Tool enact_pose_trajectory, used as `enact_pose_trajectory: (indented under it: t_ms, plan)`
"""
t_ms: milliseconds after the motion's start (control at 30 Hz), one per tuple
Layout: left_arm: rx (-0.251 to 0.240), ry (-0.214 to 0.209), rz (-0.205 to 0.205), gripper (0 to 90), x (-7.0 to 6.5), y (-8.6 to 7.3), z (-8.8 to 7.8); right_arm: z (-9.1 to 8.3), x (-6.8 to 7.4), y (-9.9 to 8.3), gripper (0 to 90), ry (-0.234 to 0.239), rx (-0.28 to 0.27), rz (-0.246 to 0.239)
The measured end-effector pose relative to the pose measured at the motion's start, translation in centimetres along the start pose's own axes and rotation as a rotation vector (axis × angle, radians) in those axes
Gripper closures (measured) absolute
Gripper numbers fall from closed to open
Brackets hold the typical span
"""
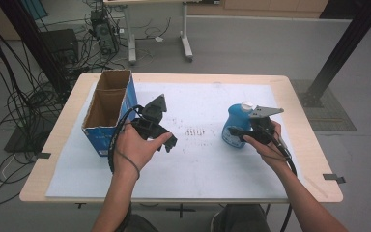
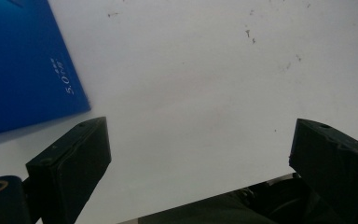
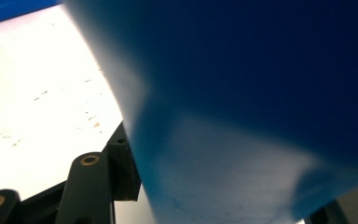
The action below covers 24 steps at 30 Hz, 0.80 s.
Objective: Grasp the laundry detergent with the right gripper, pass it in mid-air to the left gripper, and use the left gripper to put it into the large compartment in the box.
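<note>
A blue plastic bottle (image 1: 233, 126) with a white cap (image 1: 246, 105) stands on the white mat, right of centre. My right gripper (image 1: 241, 134) is shut on its body from the right side. In the right gripper view the bottle (image 3: 242, 93) sits blurred and very close between the jaws of that gripper (image 3: 228, 179). An open blue cardboard box (image 1: 107, 110) with two compartments stands at the left. My left gripper (image 1: 167, 140) hovers just right of the box, open and holding nothing. The left gripper view has the gripper (image 2: 200, 135) with its jaws wide apart over the mat, and the box wall (image 2: 23, 65) at upper left.
The white mat (image 1: 198, 164) covers most of the wooden table (image 1: 304, 121). Small dark specks (image 1: 193, 131) mark the mat's centre. On the floor to the left lie several cables (image 1: 14, 96). A black post (image 1: 345, 46) rises at the far right.
</note>
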<state>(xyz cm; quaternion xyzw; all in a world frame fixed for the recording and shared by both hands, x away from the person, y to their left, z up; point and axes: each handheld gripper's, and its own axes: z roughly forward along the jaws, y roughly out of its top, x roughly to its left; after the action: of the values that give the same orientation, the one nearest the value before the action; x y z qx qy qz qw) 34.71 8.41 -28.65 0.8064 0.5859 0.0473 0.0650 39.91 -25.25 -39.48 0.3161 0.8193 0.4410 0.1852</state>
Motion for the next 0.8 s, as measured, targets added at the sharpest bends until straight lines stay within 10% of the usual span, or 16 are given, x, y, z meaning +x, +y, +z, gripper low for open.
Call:
enact_pose_trajectory:
  t_ms: [800]
  plan:
    - [0.0, 0.005, 0.008, 5.8, -0.4, 0.24, -0.04, 0.01, 0.06, -0.04, 41.3, -0.002, -0.004, -0.007]
